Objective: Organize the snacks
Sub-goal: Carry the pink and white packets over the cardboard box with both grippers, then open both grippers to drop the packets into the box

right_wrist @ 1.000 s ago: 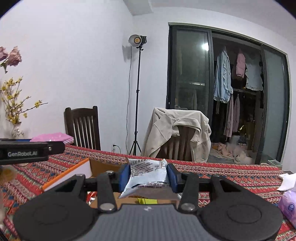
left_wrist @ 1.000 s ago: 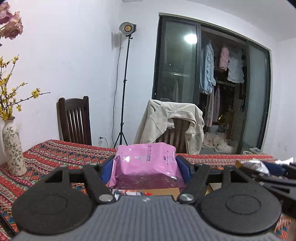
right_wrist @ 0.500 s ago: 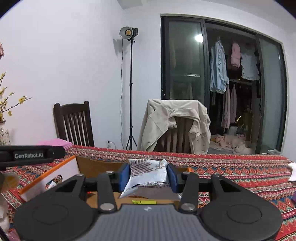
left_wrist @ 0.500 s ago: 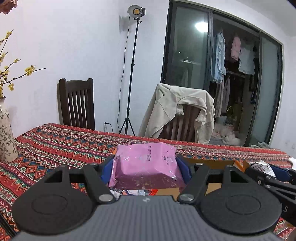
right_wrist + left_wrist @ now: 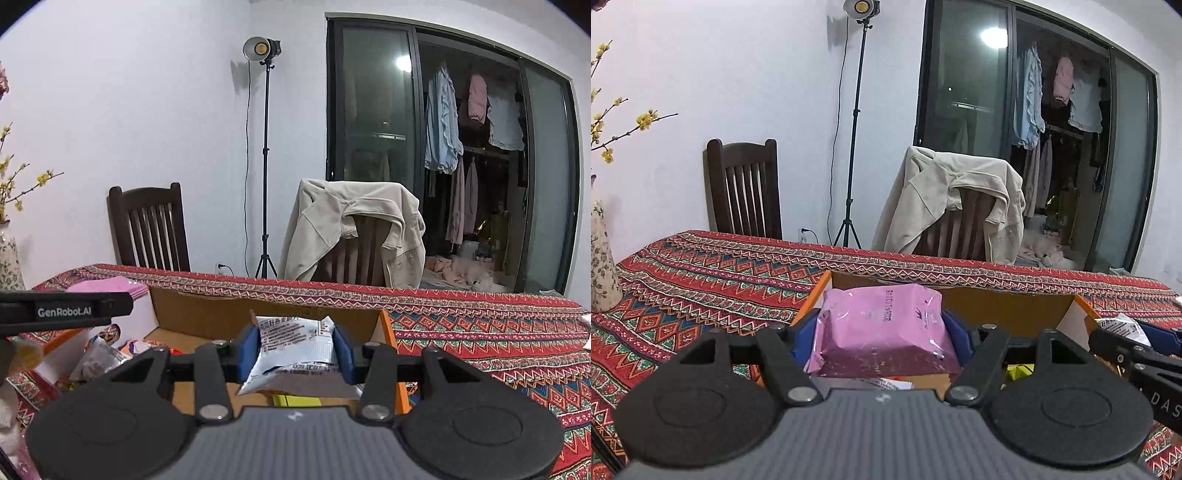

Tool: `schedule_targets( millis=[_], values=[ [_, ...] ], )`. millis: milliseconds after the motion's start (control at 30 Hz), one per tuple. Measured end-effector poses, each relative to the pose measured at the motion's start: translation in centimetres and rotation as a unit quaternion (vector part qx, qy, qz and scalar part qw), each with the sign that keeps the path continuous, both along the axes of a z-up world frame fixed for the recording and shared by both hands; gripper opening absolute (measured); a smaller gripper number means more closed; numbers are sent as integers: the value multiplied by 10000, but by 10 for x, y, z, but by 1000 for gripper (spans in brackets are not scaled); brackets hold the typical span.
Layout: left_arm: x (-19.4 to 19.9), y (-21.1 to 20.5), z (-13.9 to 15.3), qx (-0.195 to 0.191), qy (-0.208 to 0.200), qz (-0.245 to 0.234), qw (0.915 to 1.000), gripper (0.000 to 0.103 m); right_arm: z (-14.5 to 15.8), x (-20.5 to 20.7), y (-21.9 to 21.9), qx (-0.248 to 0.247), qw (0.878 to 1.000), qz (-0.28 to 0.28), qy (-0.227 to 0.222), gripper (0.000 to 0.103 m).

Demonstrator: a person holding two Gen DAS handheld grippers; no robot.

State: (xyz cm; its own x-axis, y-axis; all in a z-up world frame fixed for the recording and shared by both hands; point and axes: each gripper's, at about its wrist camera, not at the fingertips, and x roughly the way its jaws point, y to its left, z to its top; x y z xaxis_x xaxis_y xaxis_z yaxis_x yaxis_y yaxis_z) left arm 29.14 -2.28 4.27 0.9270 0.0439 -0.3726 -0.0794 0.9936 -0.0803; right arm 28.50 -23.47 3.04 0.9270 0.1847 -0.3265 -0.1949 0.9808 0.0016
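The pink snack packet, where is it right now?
The pink snack packet sits between the left gripper fingers, above the open cardboard box.

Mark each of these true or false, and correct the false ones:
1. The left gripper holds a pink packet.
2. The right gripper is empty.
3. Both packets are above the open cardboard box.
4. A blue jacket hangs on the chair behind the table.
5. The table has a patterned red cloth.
1. True: the left gripper has the pink packet between its pads.
2. False: the right gripper has a white packet between its pads, though its jaws are opening.
3. True: both hang over the cardboard box.
4. False: the jacket is beige.
5. True: the cloth is red and patterned.
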Motion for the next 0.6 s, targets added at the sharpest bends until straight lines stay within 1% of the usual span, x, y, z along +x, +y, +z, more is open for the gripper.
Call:
schedule_targets(
  millis=[33, 67, 100, 133, 167, 200, 267, 467, 600],
  values=[
    [0, 1, -1, -17, 13, 0, 10000, 76, 0, 1, -2, 9, 10000, -9, 54, 50],
    [0, 2, 0, -62, 2, 0, 10000, 80, -1, 2, -3, 39, 9999, -13, 104, 60],
    [-1, 4, 0, -125, -40, -27, 9999, 87, -3, 2, -4, 84, 9999, -33, 118, 68],
    [-2, 5, 1, -189, -77, -36, 9998, 96, -4, 2, -5, 126, 9998, -29, 137, 73],
    [-4, 8, 1, -263, -116, -11, 9996, 103, -4, 2, -7, 165, 9997, -41, 168, 83],
    [-6, 10, 2, -350, -196, 44, 9992, 103, -5, 2, -9, 209, 9996, -49, 185, 93],
    [-7, 11, 4, -410, -212, 43, 9989, 103, -5, 3, -11, 300, 9993, -41, 234, 103],
    [-8, 9, 5, -325, -150, 70, 9993, 103, -6, 1, -11, 276, 9993, -46, 264, 103],
    [-12, 6, 8, -279, -204, 60, 9994, 103, -3, -1, -11, 297, 9992, -87, 238, 103]
  ],
)
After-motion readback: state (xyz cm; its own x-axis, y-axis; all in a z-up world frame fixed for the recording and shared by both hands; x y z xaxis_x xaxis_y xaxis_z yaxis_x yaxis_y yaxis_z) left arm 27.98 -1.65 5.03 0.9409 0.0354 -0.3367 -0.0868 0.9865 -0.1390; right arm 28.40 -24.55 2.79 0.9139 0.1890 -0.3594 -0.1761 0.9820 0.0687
